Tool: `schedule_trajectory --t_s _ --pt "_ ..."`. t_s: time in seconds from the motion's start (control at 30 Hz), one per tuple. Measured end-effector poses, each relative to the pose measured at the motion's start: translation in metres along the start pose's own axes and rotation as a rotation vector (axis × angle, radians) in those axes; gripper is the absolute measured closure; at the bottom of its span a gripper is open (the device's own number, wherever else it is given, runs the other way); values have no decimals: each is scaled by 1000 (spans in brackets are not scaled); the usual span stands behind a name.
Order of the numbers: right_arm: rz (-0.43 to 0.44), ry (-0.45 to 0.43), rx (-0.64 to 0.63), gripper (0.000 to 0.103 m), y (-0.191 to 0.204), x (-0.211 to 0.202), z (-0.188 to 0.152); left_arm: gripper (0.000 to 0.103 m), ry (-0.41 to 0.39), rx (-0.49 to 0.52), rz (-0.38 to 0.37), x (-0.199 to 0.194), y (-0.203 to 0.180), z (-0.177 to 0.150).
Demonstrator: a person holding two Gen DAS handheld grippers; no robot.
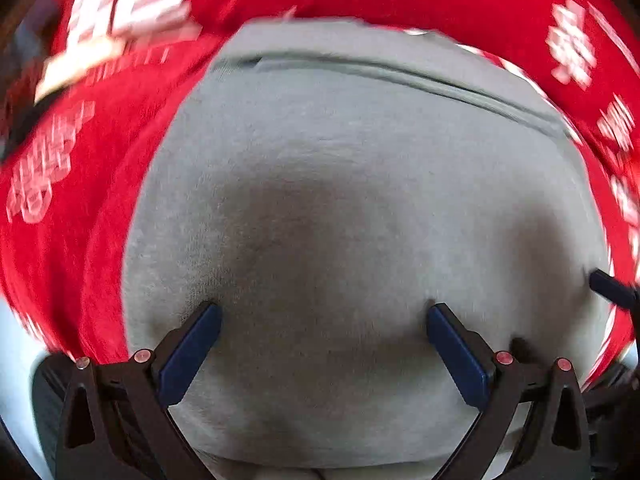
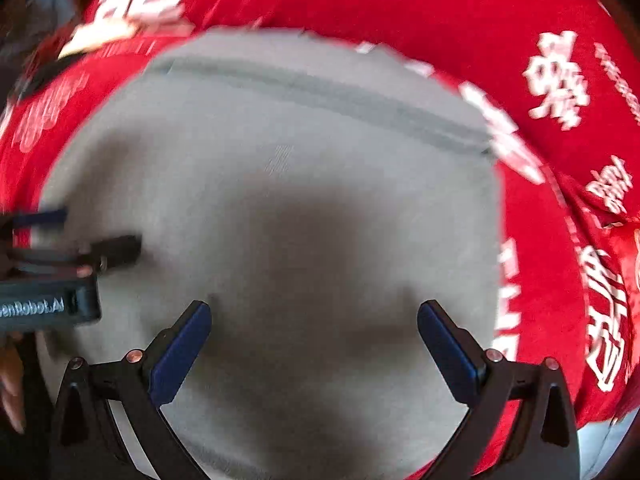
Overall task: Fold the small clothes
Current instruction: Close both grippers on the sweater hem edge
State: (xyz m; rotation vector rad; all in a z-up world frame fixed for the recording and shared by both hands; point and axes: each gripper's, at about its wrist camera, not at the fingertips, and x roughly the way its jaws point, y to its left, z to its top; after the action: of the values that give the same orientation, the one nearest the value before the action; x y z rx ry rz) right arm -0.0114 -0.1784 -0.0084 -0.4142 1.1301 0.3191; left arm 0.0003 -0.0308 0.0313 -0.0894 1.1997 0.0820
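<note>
A grey knitted garment (image 1: 340, 152) lies flat on a red cloth (image 1: 72, 220) with white print. A seam runs across its far part. My left gripper (image 1: 324, 316) is open and empty, fingers spread just above the garment's near half. In the right wrist view the same garment (image 2: 280, 140) fills the middle. My right gripper (image 2: 314, 314) is open and empty, close over the grey fabric. The left gripper (image 2: 92, 240) shows at that view's left edge, over the garment's left side. A blue fingertip of the right gripper (image 1: 608, 286) shows at the left view's right edge.
The red printed cloth (image 2: 560, 200) covers the surface all around the garment. A pale surface (image 1: 16, 360) shows at the lower left beyond the cloth's edge. Both views are motion-blurred.
</note>
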Motion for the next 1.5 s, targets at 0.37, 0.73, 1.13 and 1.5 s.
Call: schedule_trajectory --t_s 0.37,0.73,1.13,1.5 --pt "-23 90 -82 1 7 -4 -70 0 82 -28 -22 -3 8 -50" --pt "312 234 456 10 -103 -4 -126 0 228 -208 -122 0 56 -73" --pt "390 296 400 17 -84 16 -124 0 323 -284 -247 18 102 -78" --pt "349 313 354 56 -57 15 -128 2 407 -265 -298 50 79 -75"
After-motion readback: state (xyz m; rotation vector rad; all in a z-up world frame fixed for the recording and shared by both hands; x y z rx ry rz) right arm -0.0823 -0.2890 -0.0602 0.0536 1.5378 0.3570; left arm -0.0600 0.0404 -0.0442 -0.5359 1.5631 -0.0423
